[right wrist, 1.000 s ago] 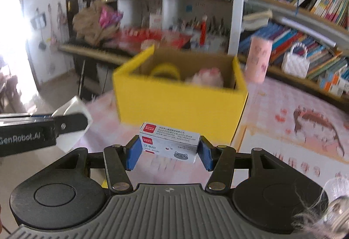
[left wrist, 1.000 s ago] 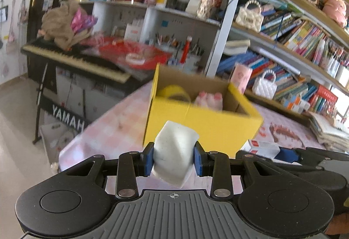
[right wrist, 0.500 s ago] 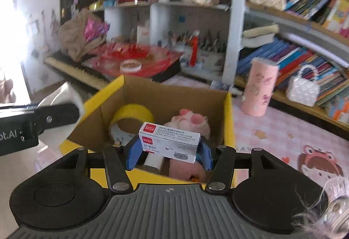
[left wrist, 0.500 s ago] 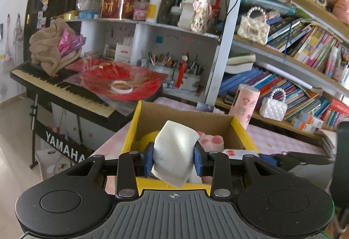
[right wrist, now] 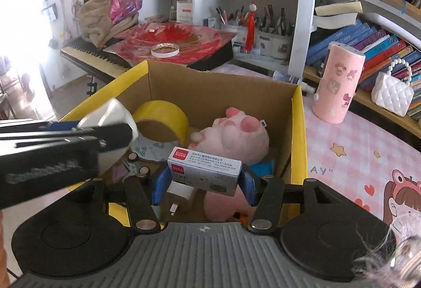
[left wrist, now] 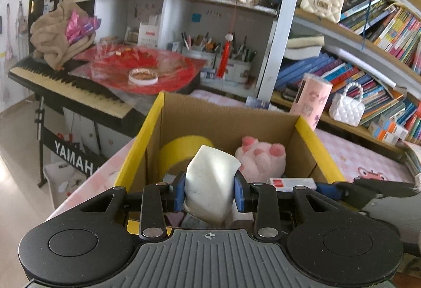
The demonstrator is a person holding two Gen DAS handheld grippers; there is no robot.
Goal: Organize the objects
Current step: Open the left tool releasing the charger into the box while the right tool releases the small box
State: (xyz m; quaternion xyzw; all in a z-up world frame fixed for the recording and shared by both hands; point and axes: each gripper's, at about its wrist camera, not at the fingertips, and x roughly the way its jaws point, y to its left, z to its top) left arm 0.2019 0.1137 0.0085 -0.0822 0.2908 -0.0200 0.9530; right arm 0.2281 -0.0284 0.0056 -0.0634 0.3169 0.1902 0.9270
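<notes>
The left tongs (left wrist: pixel 209 194) are clamped on a white lump (left wrist: pixel 210 185). The lump stands tall, with its long side going up and down and its top leaning a little to the right. It hangs over the near left part of the yellow box (left wrist: pixel 305 125).

The right tongs (right wrist: pixel 204 184) are clamped on a small white packet (right wrist: pixel 204 172) with a red label. The packet lies flat, with its long side going from left to right between the blue pads (right wrist: pixel 160 184). It hangs over the near part of the same box.

Inside the box sit a yellow tape roll (right wrist: pixel 161 118) at the back left and a pink plush toy (right wrist: pixel 236 134) beside it on the right. The box stands on a pink table (right wrist: pixel 355 156). A pink can (right wrist: pixel 338 82) stands upright on the table just past the box's far right corner.
</notes>
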